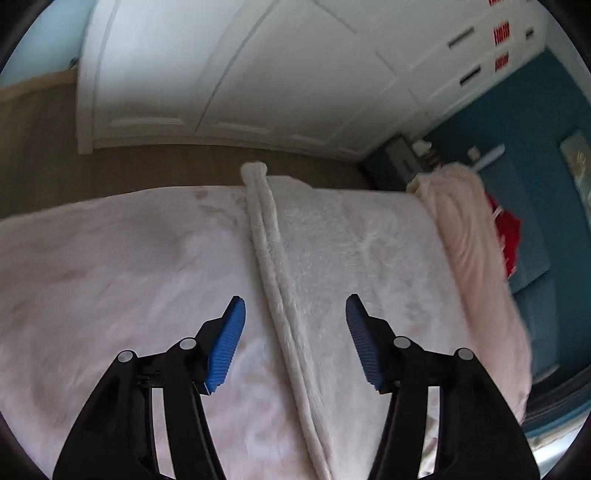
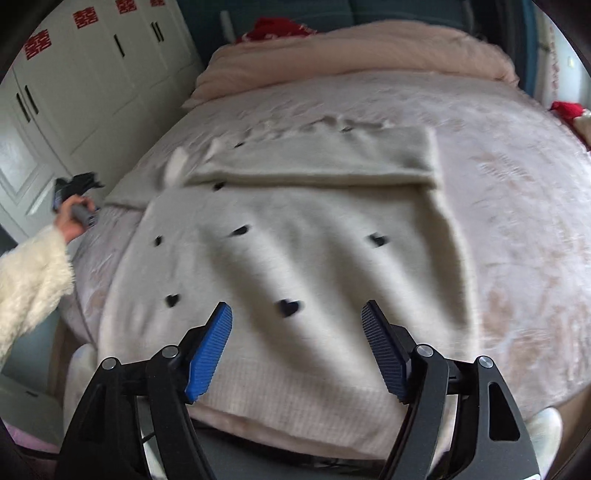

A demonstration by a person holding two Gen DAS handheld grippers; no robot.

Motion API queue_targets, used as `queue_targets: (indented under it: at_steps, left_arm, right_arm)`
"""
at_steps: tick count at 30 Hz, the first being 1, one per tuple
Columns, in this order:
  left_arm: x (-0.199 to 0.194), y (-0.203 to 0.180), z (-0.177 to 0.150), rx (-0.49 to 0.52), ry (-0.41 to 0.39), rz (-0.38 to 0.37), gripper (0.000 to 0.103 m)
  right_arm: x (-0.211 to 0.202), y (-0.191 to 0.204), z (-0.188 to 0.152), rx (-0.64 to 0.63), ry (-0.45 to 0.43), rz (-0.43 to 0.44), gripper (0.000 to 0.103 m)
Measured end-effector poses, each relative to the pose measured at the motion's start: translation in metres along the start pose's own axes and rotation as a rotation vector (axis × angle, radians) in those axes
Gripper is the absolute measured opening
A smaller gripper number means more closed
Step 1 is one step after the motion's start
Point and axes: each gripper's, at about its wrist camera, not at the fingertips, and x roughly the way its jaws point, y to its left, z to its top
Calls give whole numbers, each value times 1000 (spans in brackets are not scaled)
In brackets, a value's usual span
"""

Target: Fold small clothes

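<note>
A cream knit sweater point(image 2: 295, 251) with small black hearts lies flat on the bed, one sleeve point(image 2: 317, 158) folded across its top. My right gripper point(image 2: 295, 314) is open and empty, just above the sweater's ribbed hem. In the left wrist view the sweater shows as a long cream edge point(image 1: 273, 266) running away from me. My left gripper point(image 1: 295, 310) is open and empty, its jaws astride that edge and above it. The left gripper also shows in the right wrist view point(image 2: 74, 199) at the bed's left side, held by a hand in a fluffy white sleeve.
The bed has a pale pink fleece cover point(image 2: 517, 206). A rolled pink duvet point(image 2: 354, 51) lies at the head with red cloth point(image 2: 273, 27) behind it. White wardrobes point(image 1: 229, 74) stand along the bed's left side across a wooden floor point(image 1: 37, 155).
</note>
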Motion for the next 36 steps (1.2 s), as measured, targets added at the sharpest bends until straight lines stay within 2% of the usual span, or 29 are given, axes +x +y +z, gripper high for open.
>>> queue_targets:
  at_steps: [1, 3, 5, 8, 10, 14, 16, 17, 20, 22, 24, 27, 29, 30, 31, 34, 36]
  left_arm:
    - [10, 1, 1, -2, 16, 0, 48]
    - [25, 4, -2, -18, 67, -30, 35]
    - [37, 7, -2, -35, 90, -40, 11]
    - [33, 5, -3, -36, 83, -47, 8]
    - [14, -7, -6, 6, 41, -75, 7]
    - [-51, -77, -27, 226, -56, -198, 7]
    - [-102, -138, -65, 388, -67, -333, 7]
    - [-121, -159, -84, 453, -70, -378, 7]
    - [-178, -224, -174, 711, -29, -515, 8]
    - [-200, -249, -255, 857, 77, -577, 9]
    - [-199, -247, -315, 905, 208, -584, 13]
    - [-173, -215, -383, 888, 393, -503, 19]
    - [-164, -181, -395, 795, 435, -452, 29]
    - [-164, -162, -391, 729, 440, -451, 32]
    - [-166, -146, -383, 668, 431, -453, 39]
    - [-170, -116, -347, 532, 335, -421, 60]
    - [-162, -105, -322, 474, 301, -367, 61]
  right_arm:
    - [4, 5, 0, -4, 12, 6, 71]
    - [14, 17, 2, -7, 37, 19, 71]
    - [21, 22, 3, -1, 55, 31, 71]
    - [29, 29, 3, 2, 72, 50, 71]
    - [29, 29, 1, 3, 73, 57, 71]
    - [31, 24, -1, 29, 69, 81, 71]
    - [29, 17, -1, 55, 53, 104, 71]
    - [26, 14, -1, 68, 38, 109, 71]
    - [17, 6, -1, 89, 7, 118, 71]
    - [9, -4, -2, 107, -22, 117, 72]
    - [2, -17, -4, 124, -40, 107, 73]
    - [-6, -36, -6, 129, -53, 75, 75]
    - [-9, -48, -6, 124, -53, 48, 76]
    - [-11, -56, -5, 120, -62, 38, 76]
    - [-11, -60, -3, 116, -65, 33, 76]
    - [-1, -63, 20, 63, -78, -10, 76]
    - [10, -54, 42, 9, -89, -23, 76]
